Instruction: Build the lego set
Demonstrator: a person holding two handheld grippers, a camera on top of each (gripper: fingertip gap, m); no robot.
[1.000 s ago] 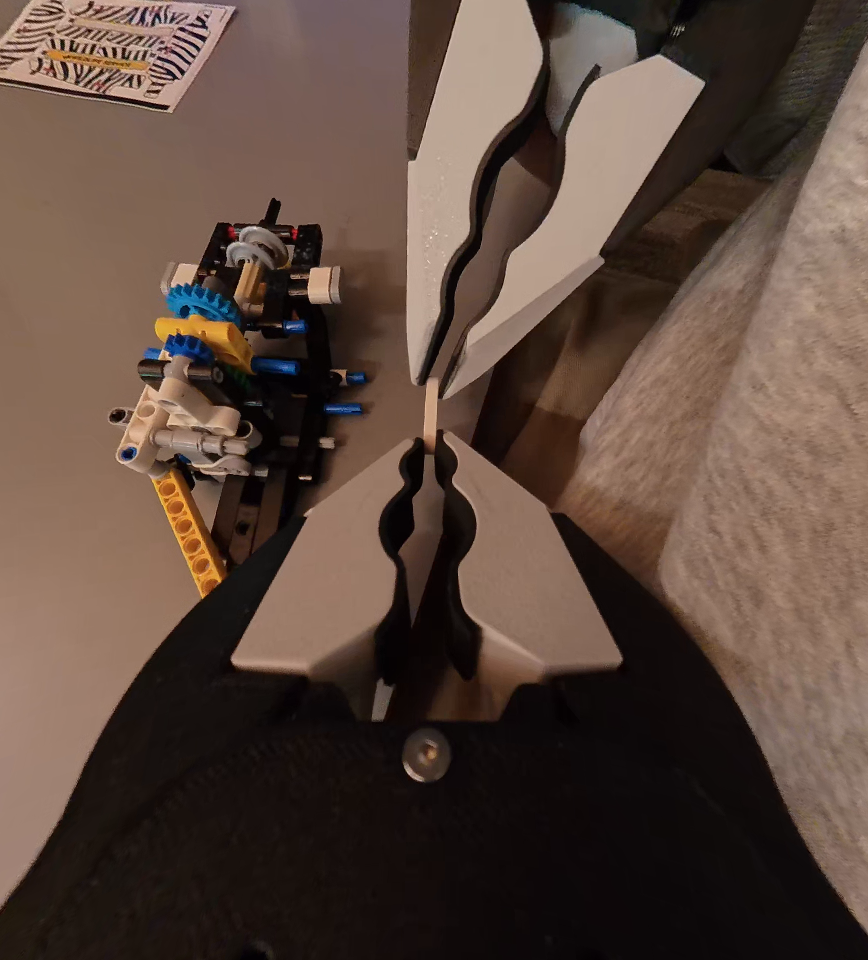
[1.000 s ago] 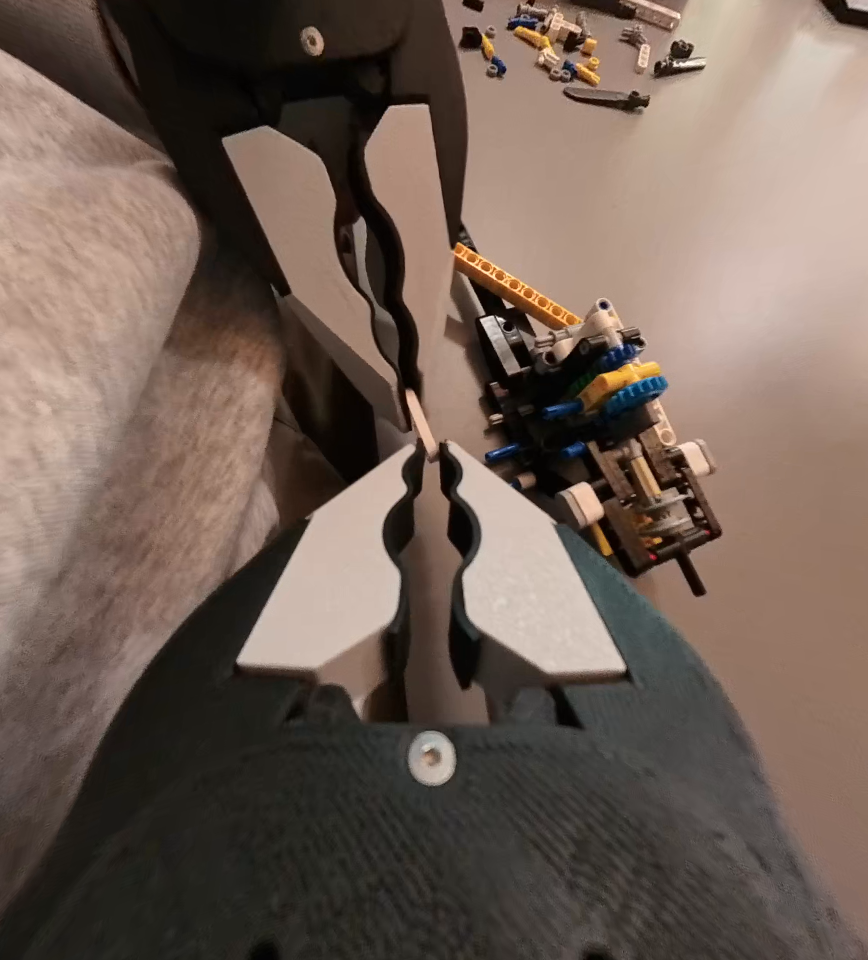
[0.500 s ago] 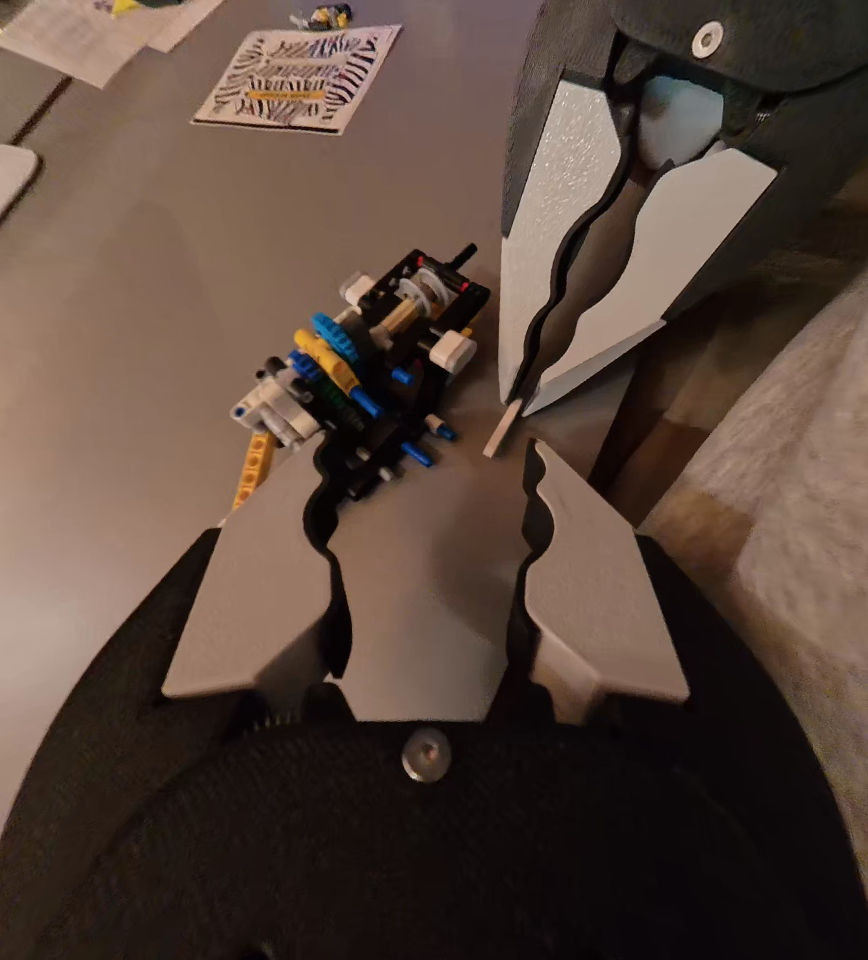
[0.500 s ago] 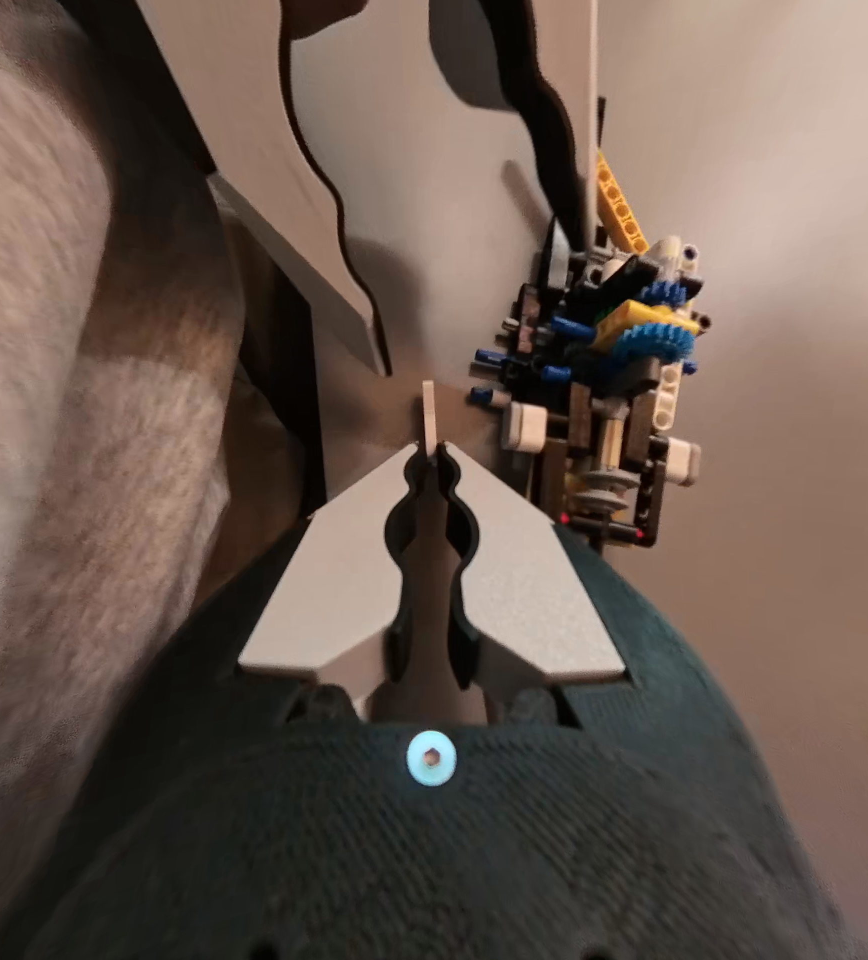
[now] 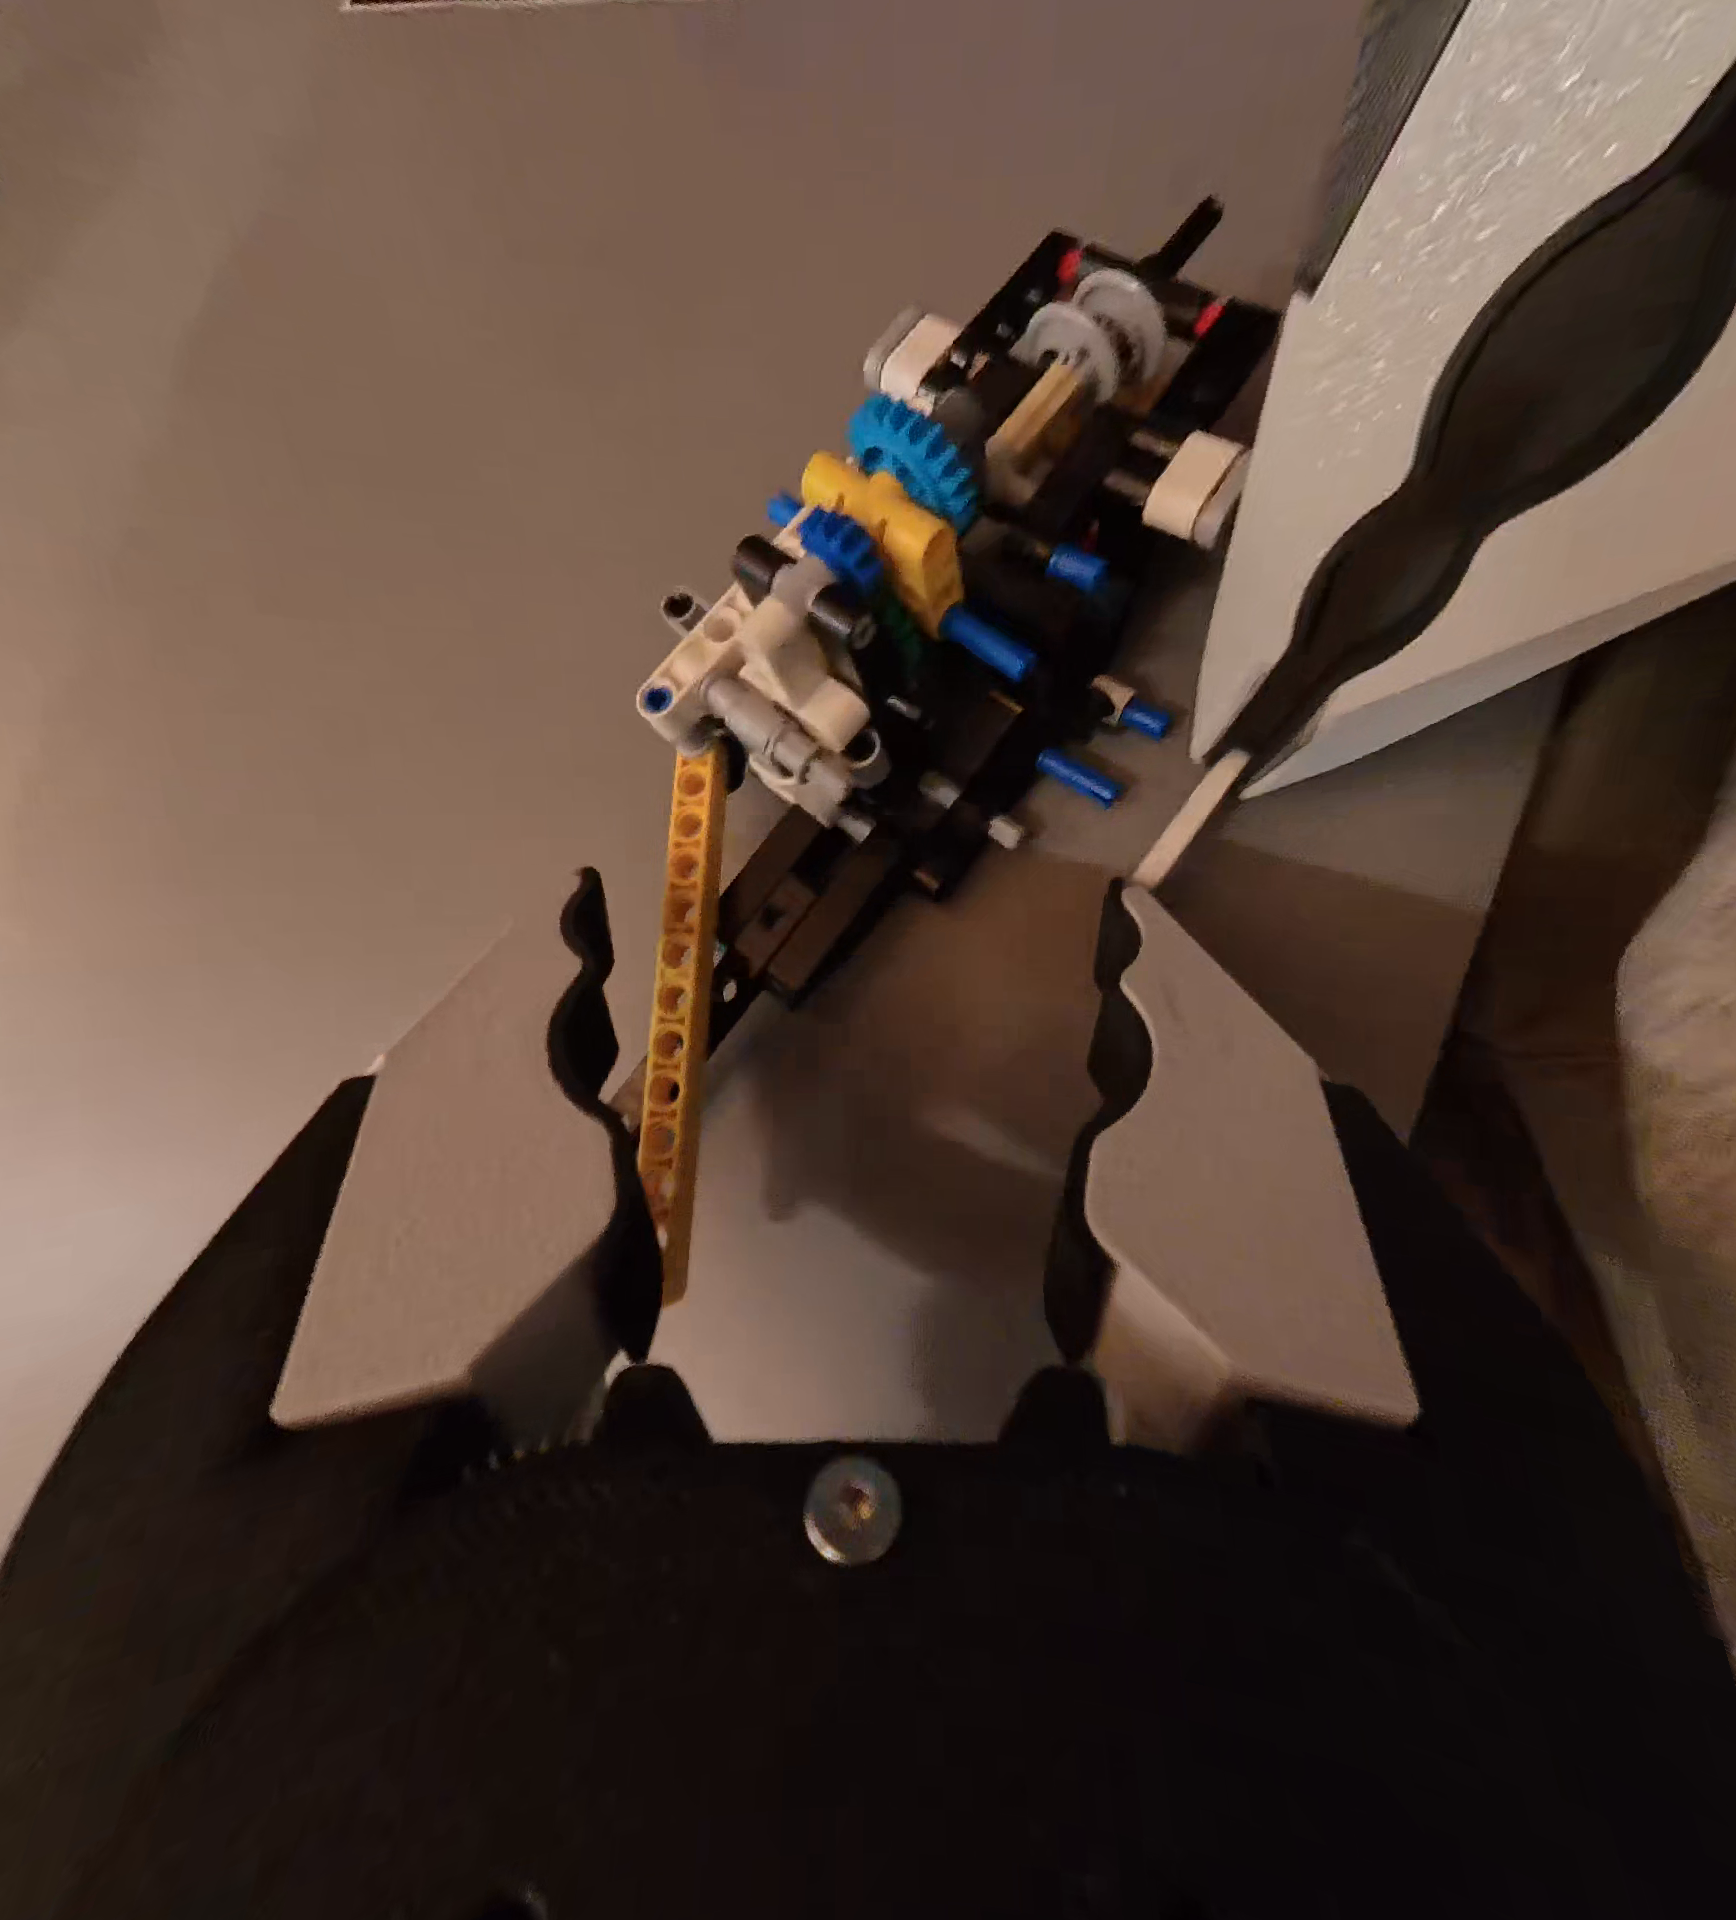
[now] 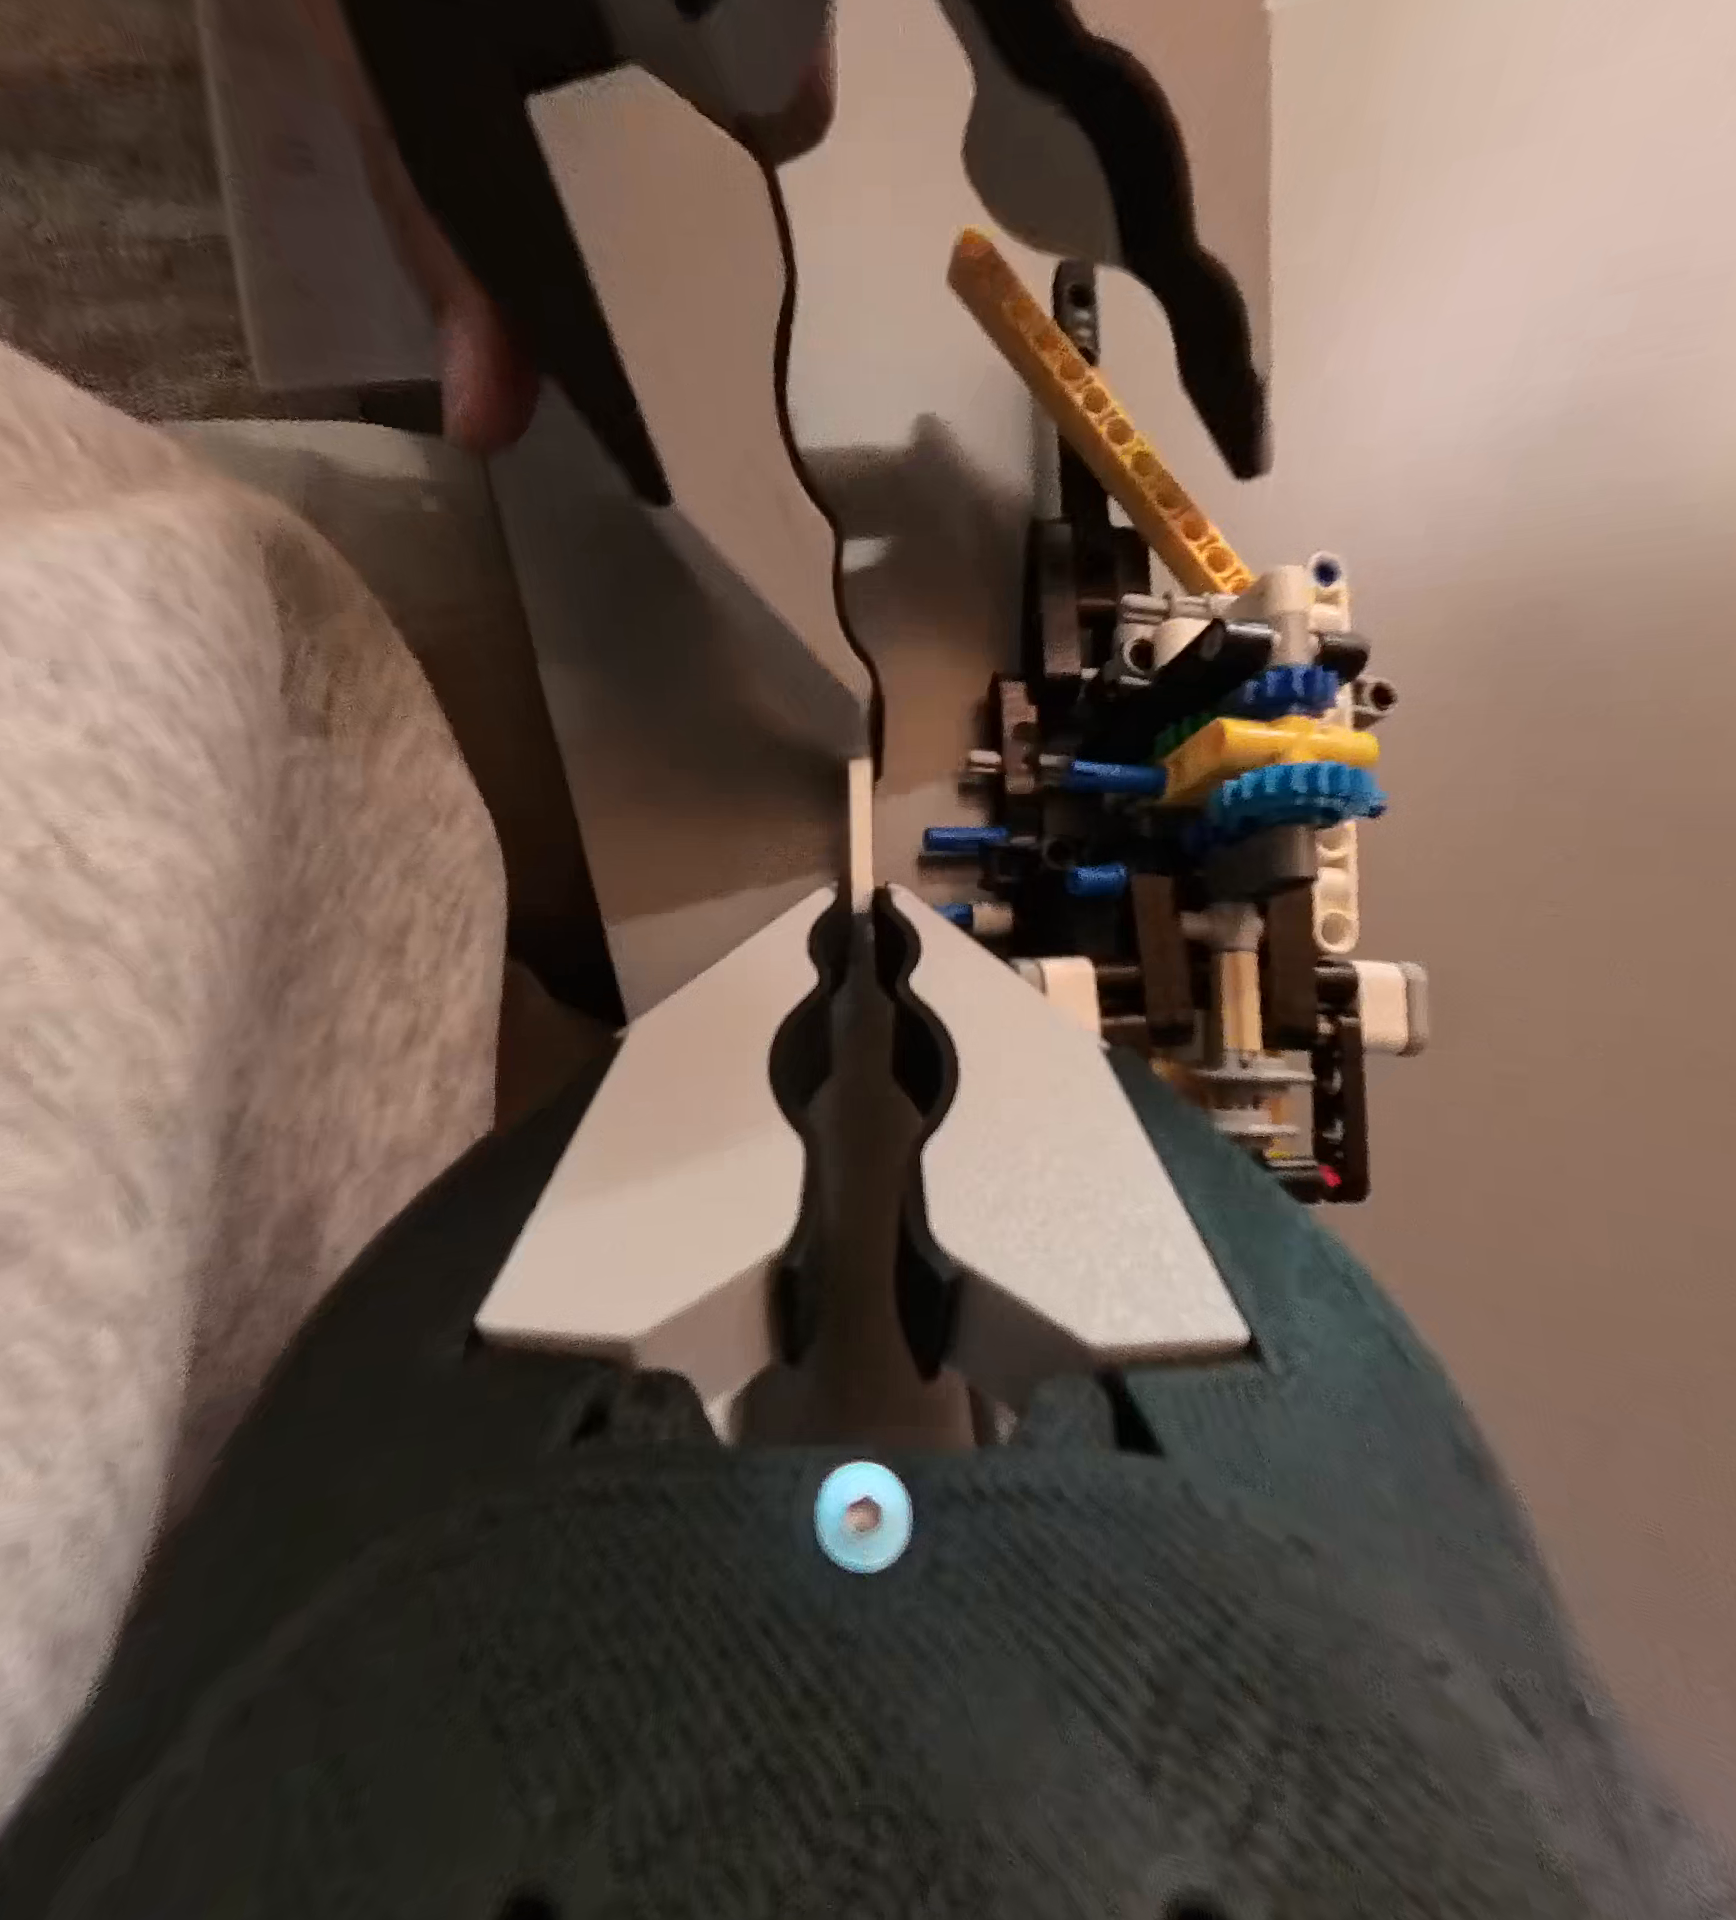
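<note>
Pinching a thin tan piece [image 6: 859, 831] at its tips, right tool [image 6: 862, 902] is closed, piece sticking out forward. Left tool [image 5: 848, 904] spread wide, holding nothing, low over grey worktop [image 5: 272, 520]. Just beyond it, lego assembly [image 5: 947, 582] lies on worktop: black frame, blue gears, white connectors; yellow beam [image 5: 682, 997] runs back beside left finger [image 5: 469, 1174].
</note>
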